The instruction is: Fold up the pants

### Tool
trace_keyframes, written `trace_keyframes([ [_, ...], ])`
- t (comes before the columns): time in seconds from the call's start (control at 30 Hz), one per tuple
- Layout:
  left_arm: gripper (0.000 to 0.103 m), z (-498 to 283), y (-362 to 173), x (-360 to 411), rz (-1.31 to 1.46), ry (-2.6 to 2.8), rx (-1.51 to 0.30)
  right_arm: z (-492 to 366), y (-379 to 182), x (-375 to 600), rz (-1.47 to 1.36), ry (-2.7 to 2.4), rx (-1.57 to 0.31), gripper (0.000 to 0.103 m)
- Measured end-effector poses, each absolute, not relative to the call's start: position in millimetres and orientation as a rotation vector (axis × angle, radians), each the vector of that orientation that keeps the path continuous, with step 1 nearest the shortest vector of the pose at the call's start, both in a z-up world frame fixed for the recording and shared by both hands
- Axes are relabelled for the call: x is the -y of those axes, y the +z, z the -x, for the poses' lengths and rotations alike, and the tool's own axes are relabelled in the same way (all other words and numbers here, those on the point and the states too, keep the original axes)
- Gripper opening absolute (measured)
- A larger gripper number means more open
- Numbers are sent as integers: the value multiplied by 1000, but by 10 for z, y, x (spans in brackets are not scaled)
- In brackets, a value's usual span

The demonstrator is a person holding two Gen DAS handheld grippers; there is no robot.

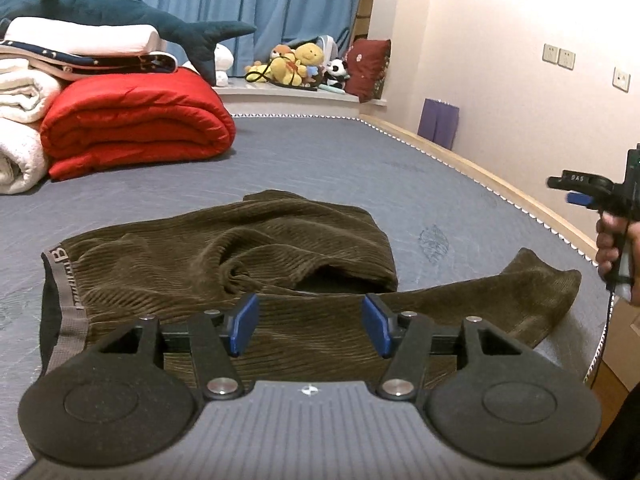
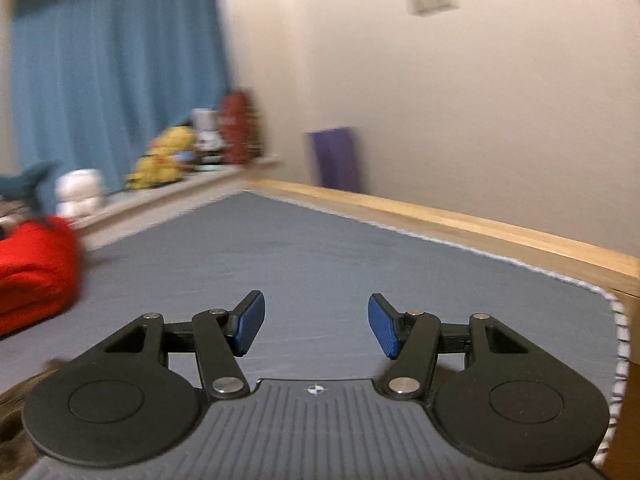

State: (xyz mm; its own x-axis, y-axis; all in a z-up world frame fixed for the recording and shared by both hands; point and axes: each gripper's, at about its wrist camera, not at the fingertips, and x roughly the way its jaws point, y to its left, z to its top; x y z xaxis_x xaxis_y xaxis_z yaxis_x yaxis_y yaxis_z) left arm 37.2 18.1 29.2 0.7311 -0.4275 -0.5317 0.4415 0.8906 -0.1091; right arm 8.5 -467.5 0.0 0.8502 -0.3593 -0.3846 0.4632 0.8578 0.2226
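Note:
Olive-brown corduroy pants (image 1: 224, 256) lie on the grey mattress (image 1: 320, 160), partly folded over themselves, with the grey lettered waistband (image 1: 60, 280) at the left and one leg end (image 1: 536, 284) reaching right. My left gripper (image 1: 310, 314) hovers over the near edge of the pants, open, nothing between its blue pads. My right gripper (image 2: 316, 314) is open too, over bare mattress (image 2: 320, 248) in a blurred view; a bit of the pants (image 2: 12, 404) shows at the lower left. In the left wrist view the right gripper (image 1: 574, 190) shows at the right edge, held by a hand (image 1: 608, 240).
A folded red quilt (image 1: 136, 120), white blankets (image 1: 20, 120) and a blue plush shark (image 1: 120, 12) are stacked at the far left. Plush toys (image 1: 296, 64) line the window sill. The wooden bed frame (image 1: 480, 168) edges the right side, with a purple bag (image 1: 438, 122) beyond.

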Motion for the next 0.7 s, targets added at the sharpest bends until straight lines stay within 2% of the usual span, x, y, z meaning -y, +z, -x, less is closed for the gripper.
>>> trace_keyframes([
  [0.07,61,-402,291,-300,-21,-495,-592,-71,16,4352,-297,-332,-354,60],
  [0.13,46,-439,267,-418,-26,-515,-608,-71,11,4051,-276,-220,-380,60],
  [0.17,34,-462,247,-482,-41,-517,-619,-65,-28,3885,-260,-157,-395,59],
  [0.2,27,-485,224,-541,-55,-511,-627,-60,-72,3724,-241,-98,-407,59],
  [0.27,20,-538,182,-712,-68,-490,-649,-45,-143,3427,-194,-4,-423,59],
  [0.47,20,-818,-38,-1275,-32,-399,-732,-9,-450,2575,-44,302,-521,46],
  [0.63,22,-1097,-318,-1716,18,-262,-819,61,-716,2029,92,522,-637,46],
  [0.7,28,-1176,-402,-1888,42,-215,-850,161,-837,1833,168,595,-671,48],
])
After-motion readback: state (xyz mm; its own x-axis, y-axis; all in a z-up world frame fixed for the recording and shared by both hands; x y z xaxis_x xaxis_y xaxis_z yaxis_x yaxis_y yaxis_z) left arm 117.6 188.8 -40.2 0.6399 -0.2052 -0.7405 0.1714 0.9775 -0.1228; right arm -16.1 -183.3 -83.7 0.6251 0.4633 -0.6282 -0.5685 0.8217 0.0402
